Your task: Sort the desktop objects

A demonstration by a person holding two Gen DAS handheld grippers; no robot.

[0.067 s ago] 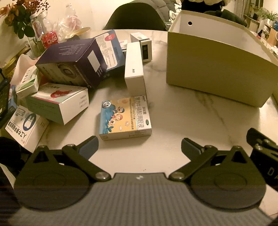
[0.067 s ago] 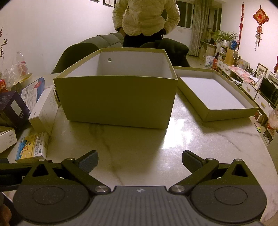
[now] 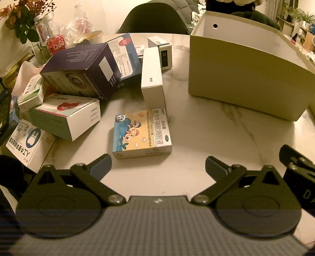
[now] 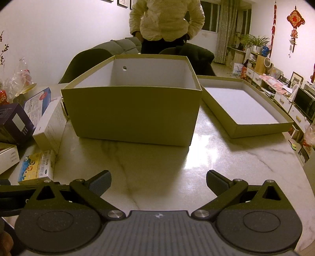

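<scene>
On the marble tabletop (image 3: 216, 137), a cartoon-printed medicine carton (image 3: 141, 134) is seen lying flat just ahead of the left gripper (image 3: 157, 167), whose fingers are spread wide with nothing between them. Beyond that carton, a long white box (image 3: 152, 78) is laid lengthwise, its near end touching the carton's far edge. To the left, a loose pile is formed by a dark purple box (image 3: 82, 72) tilted on top, a white box with a red emblem (image 3: 67, 116) and a white mask box (image 3: 29, 141) at the table's edge. An open olive cardboard storage box (image 4: 133, 114) is placed to the right of the pile, its white interior showing no contents from these angles. Its lid (image 4: 244, 106) is laid upside down just beside it on the right. The right gripper (image 4: 158, 183) is held over bare tabletop in front of the storage box, its fingers likewise spread wide and holding nothing. A person in a pale padded jacket (image 4: 167, 17) is seen standing behind the table.
</scene>
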